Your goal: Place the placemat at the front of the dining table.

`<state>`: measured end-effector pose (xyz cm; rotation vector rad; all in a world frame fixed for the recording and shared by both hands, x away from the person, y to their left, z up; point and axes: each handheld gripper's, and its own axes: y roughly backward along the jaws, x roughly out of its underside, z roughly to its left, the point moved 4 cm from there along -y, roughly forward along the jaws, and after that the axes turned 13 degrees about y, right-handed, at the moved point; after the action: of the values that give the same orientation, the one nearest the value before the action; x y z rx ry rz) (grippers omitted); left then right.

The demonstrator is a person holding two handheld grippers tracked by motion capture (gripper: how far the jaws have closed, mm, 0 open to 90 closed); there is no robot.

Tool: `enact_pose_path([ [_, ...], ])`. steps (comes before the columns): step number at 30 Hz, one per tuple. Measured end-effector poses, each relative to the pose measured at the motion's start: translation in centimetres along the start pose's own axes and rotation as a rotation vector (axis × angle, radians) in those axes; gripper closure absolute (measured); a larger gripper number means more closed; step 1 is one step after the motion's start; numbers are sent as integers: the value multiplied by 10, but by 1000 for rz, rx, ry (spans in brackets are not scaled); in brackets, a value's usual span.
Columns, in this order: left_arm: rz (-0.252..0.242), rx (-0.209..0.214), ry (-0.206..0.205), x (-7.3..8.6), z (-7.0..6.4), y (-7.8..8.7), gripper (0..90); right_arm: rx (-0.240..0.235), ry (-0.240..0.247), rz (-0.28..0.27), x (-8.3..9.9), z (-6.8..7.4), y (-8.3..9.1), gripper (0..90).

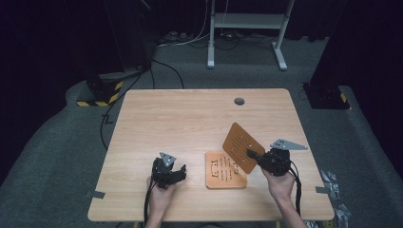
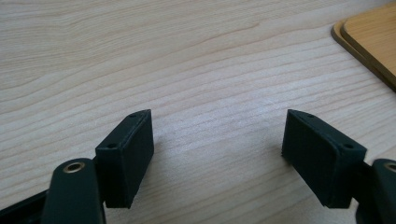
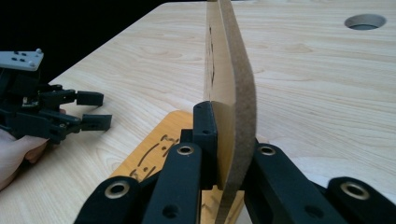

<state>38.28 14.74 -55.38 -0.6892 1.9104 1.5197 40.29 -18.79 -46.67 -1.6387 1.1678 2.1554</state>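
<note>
Two boards, one lifted (image 1: 241, 147), one flat (image 1: 223, 171)

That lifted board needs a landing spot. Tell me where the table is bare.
Bare: the far half up to the cable hole, and the strip between left gripper and flat board. Crowded: near right, where the right gripper holds the lifted board.

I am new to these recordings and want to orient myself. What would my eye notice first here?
First, the brown board that the right gripper clamps by its edge and holds tilted above a second board lying flat on the wooden table. Then the left gripper, resting open to its left with nothing between its jaws.
</note>
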Motion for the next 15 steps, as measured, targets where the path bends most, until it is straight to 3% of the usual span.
enact_pose_path([
  [15,-1,4,0,0,-1,0,249,60,-2,-2,-5,-21,9,864],
])
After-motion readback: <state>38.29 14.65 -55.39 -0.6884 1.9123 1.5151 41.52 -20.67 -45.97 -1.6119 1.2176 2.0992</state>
